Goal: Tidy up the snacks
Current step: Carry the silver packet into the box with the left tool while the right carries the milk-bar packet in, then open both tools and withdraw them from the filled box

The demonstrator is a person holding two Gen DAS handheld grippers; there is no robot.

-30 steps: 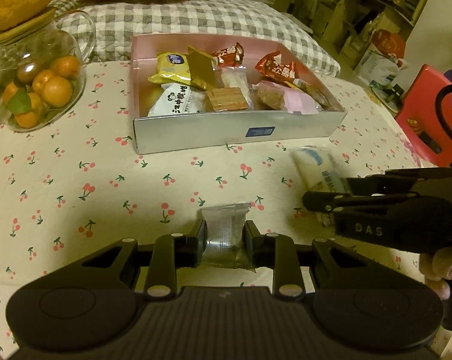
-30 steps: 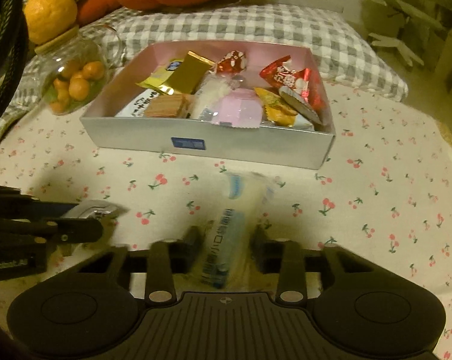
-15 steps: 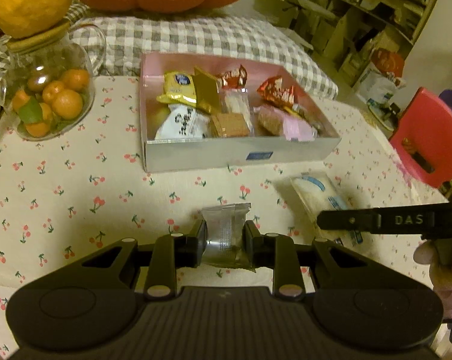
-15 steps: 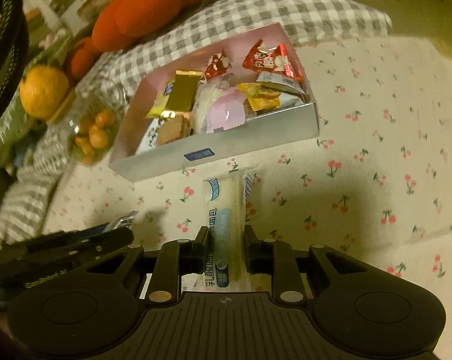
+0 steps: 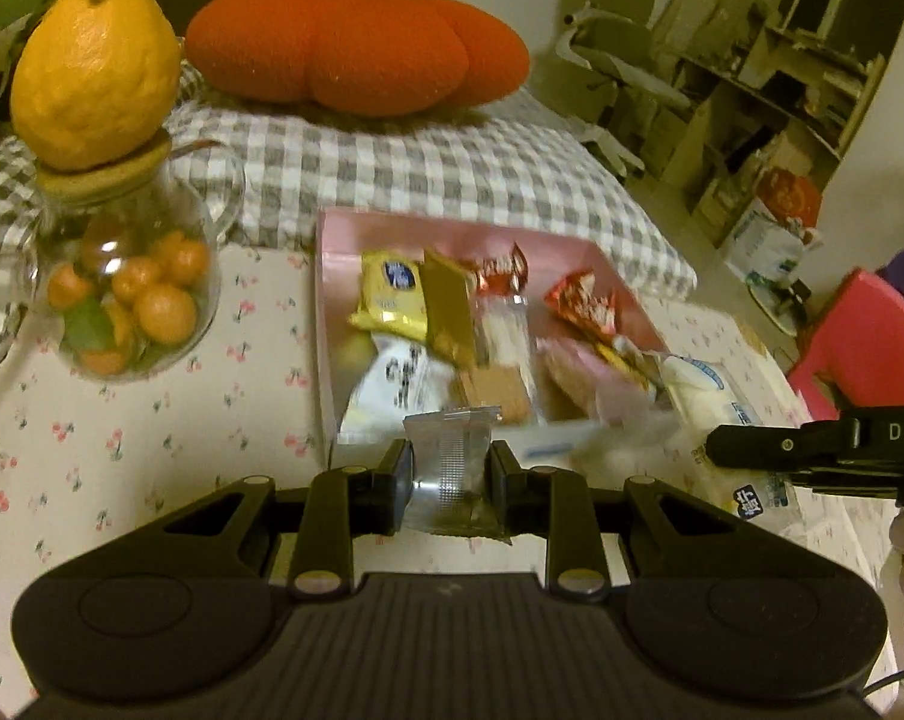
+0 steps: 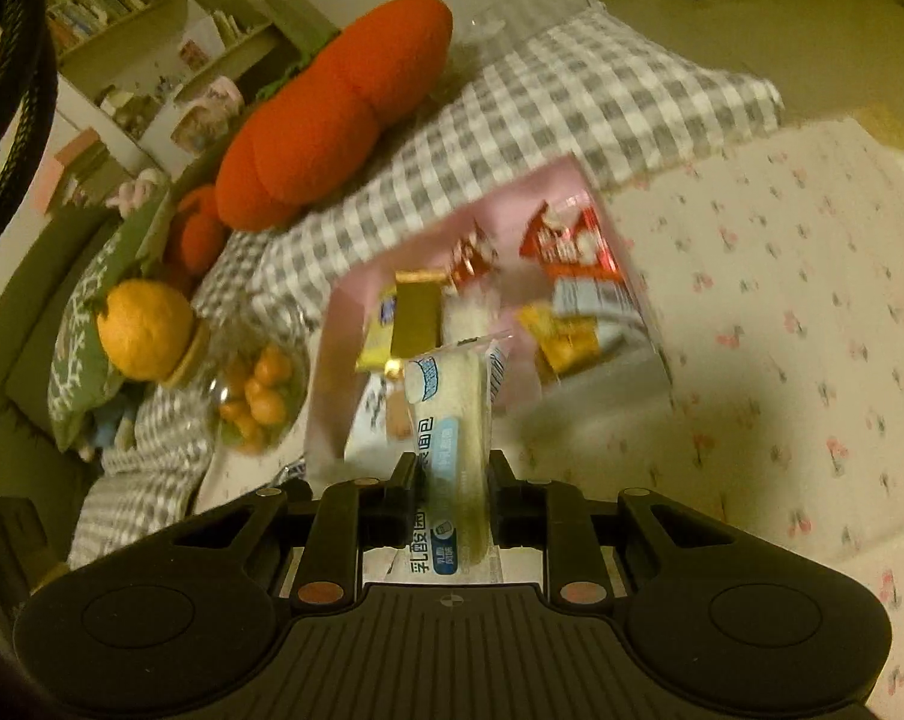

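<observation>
Left wrist view: the left tool (image 5: 449, 483) is clamped on a small clear-and-silver snack packet (image 5: 449, 468), held upright between the fingers, its crimped top edge pointing forward toward the snack box (image 5: 332, 324). The packet is lifted off the cherry-print tablecloth (image 5: 122, 450) and sits just before the box's near wall. This view alone shows the right tool (image 5: 716, 447) from the side, entering at the right edge, with the white bread packet (image 5: 701, 384) projecting from it over the box's near right corner. It also shows the glass jar of small oranges (image 5: 134, 306), capped with a wooden lid and a large yellow citrus (image 5: 95, 63), standing on the table left of the box.

Right wrist view: the right tool (image 6: 452, 480) is gripping the white bread packet (image 6: 452, 420) across its narrow width. Its long axis runs forward along the fingers, the blue-badged end leading and raised over the box's near edge. The snack box (image 6: 326, 360) appears tilted and blurred here; red wrappers (image 6: 566, 240), a gold packet (image 6: 416, 318) and an orange packet (image 6: 563, 336) lie inside. Only this view shows the bare stretch of tablecloth (image 6: 812, 360) right of the box. The orange plush cushion (image 6: 332, 108) rests on checked fabric (image 6: 512, 96) behind.
</observation>
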